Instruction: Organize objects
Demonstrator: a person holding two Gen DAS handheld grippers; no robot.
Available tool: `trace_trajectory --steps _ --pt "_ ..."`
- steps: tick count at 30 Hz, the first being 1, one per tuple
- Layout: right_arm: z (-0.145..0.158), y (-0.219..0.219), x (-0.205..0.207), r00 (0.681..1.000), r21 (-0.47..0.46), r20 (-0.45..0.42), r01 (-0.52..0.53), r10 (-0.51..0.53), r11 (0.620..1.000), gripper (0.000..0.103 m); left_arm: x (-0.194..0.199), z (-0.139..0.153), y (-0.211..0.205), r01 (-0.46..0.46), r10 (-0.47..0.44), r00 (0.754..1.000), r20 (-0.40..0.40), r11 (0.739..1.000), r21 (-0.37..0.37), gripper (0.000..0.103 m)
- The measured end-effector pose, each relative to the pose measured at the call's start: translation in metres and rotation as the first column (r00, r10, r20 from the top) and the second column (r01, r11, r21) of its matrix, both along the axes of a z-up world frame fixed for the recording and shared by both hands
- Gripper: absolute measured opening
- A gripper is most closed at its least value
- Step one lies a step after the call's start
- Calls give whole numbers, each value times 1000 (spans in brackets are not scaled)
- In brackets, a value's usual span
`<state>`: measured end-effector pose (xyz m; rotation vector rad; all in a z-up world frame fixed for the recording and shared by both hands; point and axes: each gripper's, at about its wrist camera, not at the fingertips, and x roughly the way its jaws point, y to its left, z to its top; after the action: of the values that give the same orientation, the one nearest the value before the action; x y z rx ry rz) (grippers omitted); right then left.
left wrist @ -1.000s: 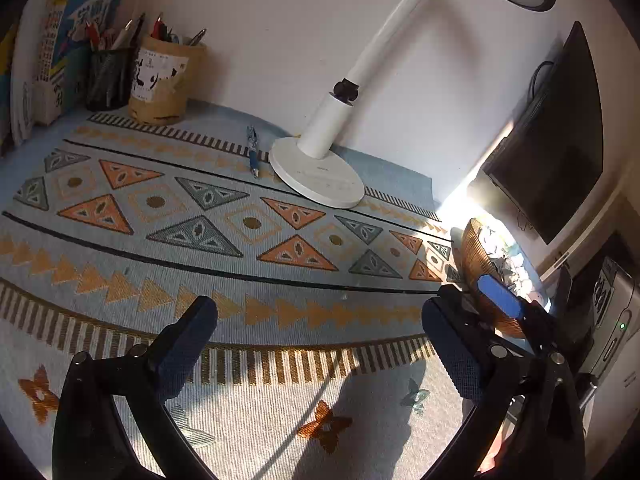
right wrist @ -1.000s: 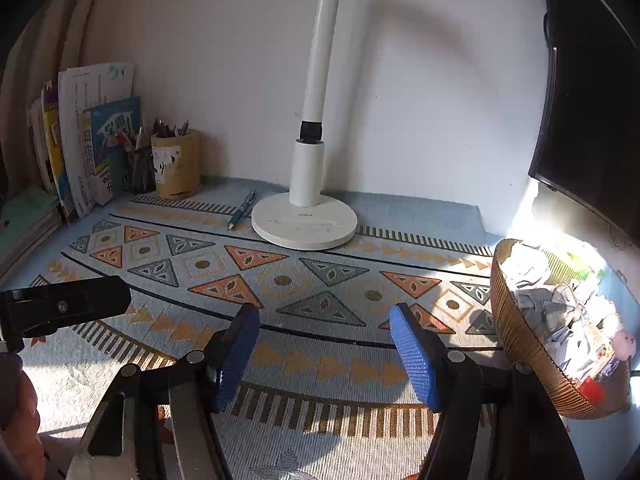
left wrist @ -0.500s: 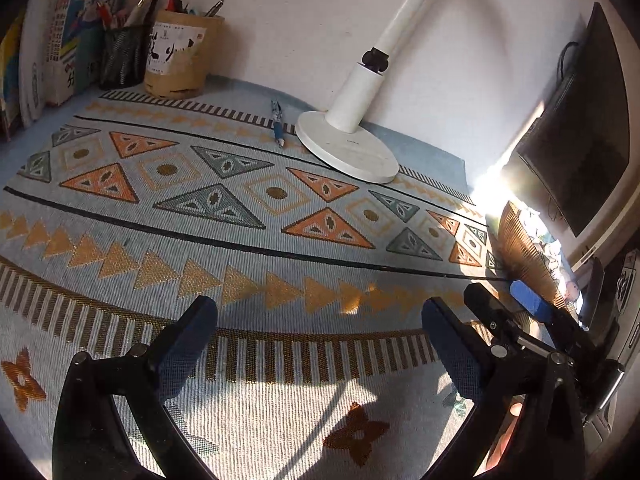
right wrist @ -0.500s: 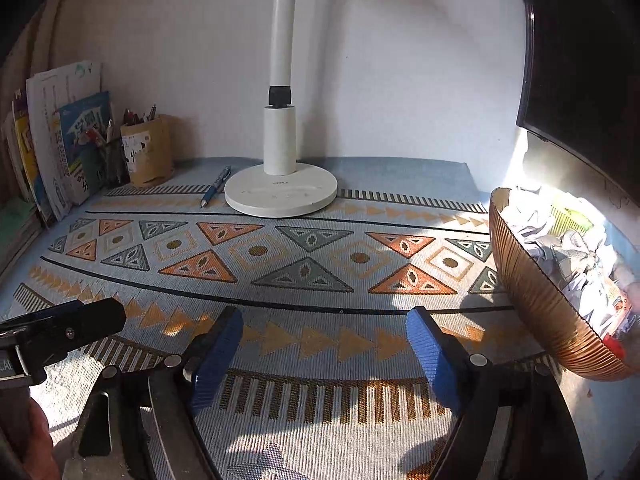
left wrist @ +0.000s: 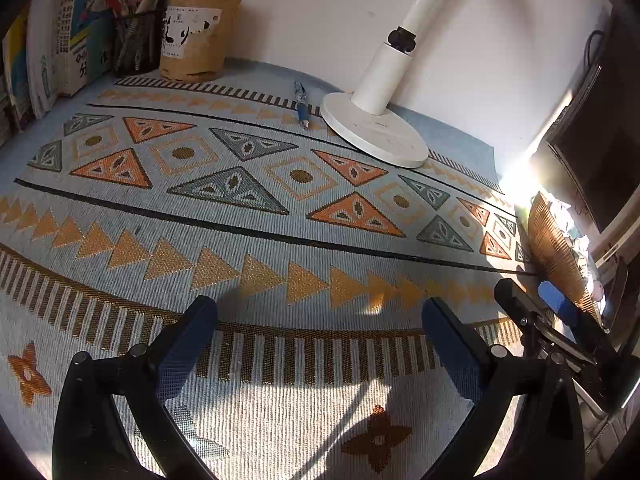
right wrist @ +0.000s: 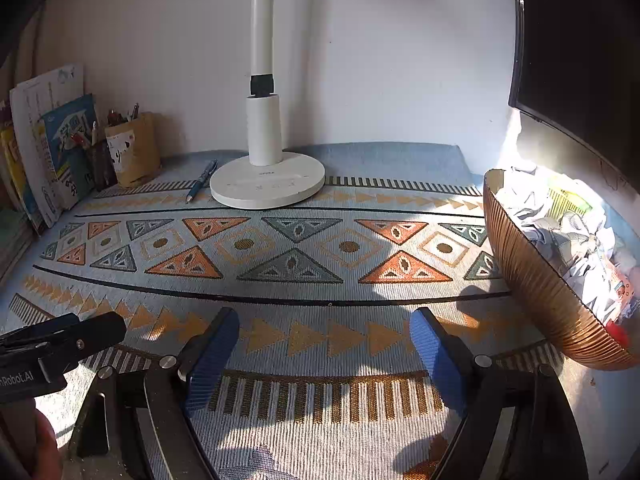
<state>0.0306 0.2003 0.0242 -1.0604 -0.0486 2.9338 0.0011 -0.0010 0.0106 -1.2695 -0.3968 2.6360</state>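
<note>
Both claws have come lower and tilted further toward the patterned cloth [right wrist: 320, 280] since the earlier frames, so that the lamp head seen before has left the left wrist view. Right claw [right wrist: 324, 344]: its jaws have just been opening and now stand wide apart, with nothing between the blue pads [right wrist: 430, 344]; only cloth shows in the gap. Left claw [left wrist: 320, 340]: jaws wide apart as before, nothing held, pads clear of the cloth as far as can be told.

Worktop layout, as seen from the right wrist:
- White desk lamp [right wrist: 267, 184] stands upright at the rear centre, its round base resting on the cloth near the wall.
- Blue pen [right wrist: 202, 181] lies on the cloth just beside the left edge of the lamp base, tip pointing toward the camera. In the left wrist view the same pen [left wrist: 301, 105] lies just left of the lamp base [left wrist: 374, 132].
- Brown pen holder [right wrist: 134, 152] stands in the rear left corner with pens in it; a dark mesh pen cup [right wrist: 100, 166] stands touching or just beside it on the left.
- Books and booklets [right wrist: 52, 152] lean upright against the left wall, next to the cup.
- Copper ribbed bowl [right wrist: 548, 292] sits at the right edge, tilted, filled with crumpled paper [right wrist: 560, 232] and small items.
- Dark monitor [right wrist: 580, 60] is at the upper right, above the bowl.

Part of the left claw body shows at the lower left of the right wrist view.
</note>
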Motion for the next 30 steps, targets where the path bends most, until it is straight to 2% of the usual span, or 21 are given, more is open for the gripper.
trace_trajectory --steps 5,11,18,21,23,30 --pt "-7 3 -9 998 -16 63 11 -10 1000 86 -2 -3 16 -11 14 1000 18 989 -146 102" --pt "-15 7 -18 991 -29 134 31 -27 999 86 -7 -10 38 1 16 998 53 949 -316 102" --pt "-29 18 -32 966 -69 255 63 -43 996 88 -7 -10 36 0 18 998 54 947 -321 103" --pt "-30 15 -31 964 -52 263 53 -37 997 93 -8 -10 36 7 11 998 55 947 -321 103" --pt "-32 12 -29 961 -30 276 36 -26 999 101 -8 -10 37 3 15 998 53 947 -321 103" --pt "-35 14 -20 963 -37 271 12 -2 999 103 0 -11 40 -33 47 998 36 945 -324 103"
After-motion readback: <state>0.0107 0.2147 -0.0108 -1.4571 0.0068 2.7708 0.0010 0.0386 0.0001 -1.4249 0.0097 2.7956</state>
